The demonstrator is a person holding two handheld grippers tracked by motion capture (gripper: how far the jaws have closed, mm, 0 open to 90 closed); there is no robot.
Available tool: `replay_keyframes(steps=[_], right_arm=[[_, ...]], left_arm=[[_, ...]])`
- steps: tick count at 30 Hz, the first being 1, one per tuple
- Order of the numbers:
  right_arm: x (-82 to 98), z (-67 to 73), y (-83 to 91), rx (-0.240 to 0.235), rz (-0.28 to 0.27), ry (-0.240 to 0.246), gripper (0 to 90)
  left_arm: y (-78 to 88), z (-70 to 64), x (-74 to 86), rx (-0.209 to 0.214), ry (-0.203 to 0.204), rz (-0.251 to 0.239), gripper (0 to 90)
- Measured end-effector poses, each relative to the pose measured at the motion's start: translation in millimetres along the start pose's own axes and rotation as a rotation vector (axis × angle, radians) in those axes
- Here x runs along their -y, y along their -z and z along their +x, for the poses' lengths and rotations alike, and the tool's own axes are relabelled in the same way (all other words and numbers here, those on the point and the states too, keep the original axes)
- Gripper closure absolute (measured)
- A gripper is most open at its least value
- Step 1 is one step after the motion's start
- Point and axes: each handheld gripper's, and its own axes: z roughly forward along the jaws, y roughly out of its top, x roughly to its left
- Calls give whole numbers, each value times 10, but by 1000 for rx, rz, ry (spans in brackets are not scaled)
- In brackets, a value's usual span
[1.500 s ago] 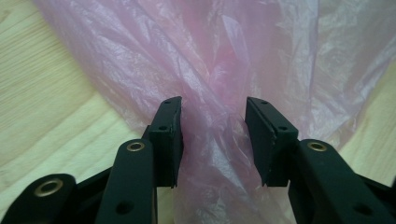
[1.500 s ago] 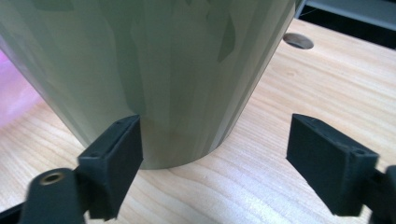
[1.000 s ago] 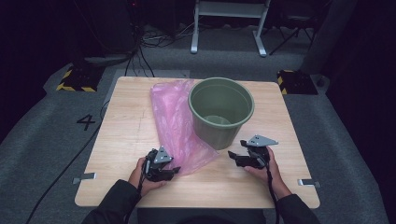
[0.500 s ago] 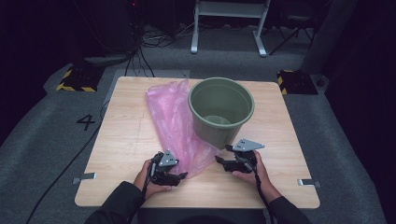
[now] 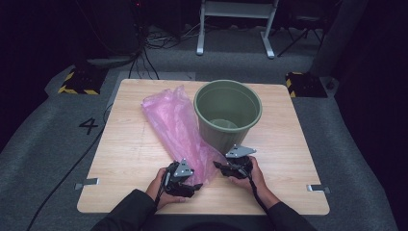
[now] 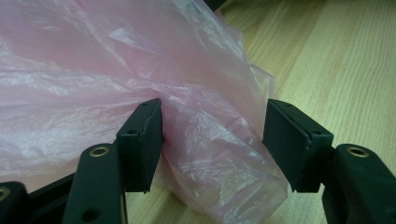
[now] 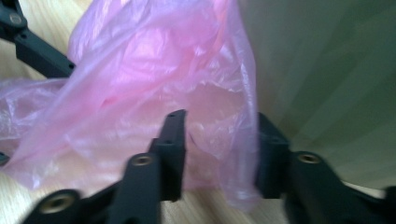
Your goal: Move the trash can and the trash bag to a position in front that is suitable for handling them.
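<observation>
A pink plastic bag [image 5: 173, 120] lies flat on the wooden table [image 5: 125, 159], running from the far left down to the near middle. A green bucket [image 5: 226, 113] stands upright beside it on the right. My left gripper [image 5: 195, 184] is at the bag's near end; its jaws have just been opening and stand open around the crumpled end of the bag [image 6: 219, 140]. My right gripper [image 5: 219, 166] reaches in from the right, below the bucket. Its jaws have just been closing, with loose film of the bag [image 7: 210, 121] between them and a gap still showing.
The bucket's wall [image 7: 327, 70] rises close beside my right gripper's jaws. Bare table lies left of the bag and right of the bucket. Metal brackets [image 5: 87, 183] sit at the table's near edge. Cables and a stand are on the floor beyond.
Both hands have moved inward to the bag's near end, the right one leftward from beside the bucket. The right jaws stand narrower than before.
</observation>
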Motion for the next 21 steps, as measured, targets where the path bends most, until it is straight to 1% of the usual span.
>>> replay_keyframes(steps=[2,3,4,5,6,7,8,9,10,12,13,15,18,21], right_arm=[[2,5,-23,1,19,17,736],[5,12,-27,-6,23,23,765],[11,14,-28,-8,29,32,794],[18,17,-28,-13,34,36,822],[18,17,-28,-13,34,36,822],[32,15,-21,-25,35,41,862],[39,9,-12,-30,36,43,882],[47,0,-3,-35,34,44,890],[57,-13,10,-42,33,50,895],[83,-42,41,-40,34,51,898],[98,-63,61,-38,35,47,898],[132,-113,111,-34,36,40,898],[201,-202,199,-17,40,29,898],[268,-304,290,-1,45,6,898]], left_arm=[[1,4,4,10,7,-6,352],[9,8,3,-2,6,-11,331],[9,8,3,-2,6,-11,298],[35,18,2,-16,16,-30,277],[35,18,2,-16,16,-30,261],[70,30,-1,-36,11,-44,244],[85,35,-3,-49,9,-50,233],[85,35,-3,-49,9,-50,225],[124,51,-2,-65,13,-60,218],[148,58,-1,-70,15,-69,214],[213,71,0,-68,16,-93,211],[290,76,-4,-67,14,-120,207],[394,71,-8,-67,15,-152,197],[453,57,-11,-91,8,-163,196]])
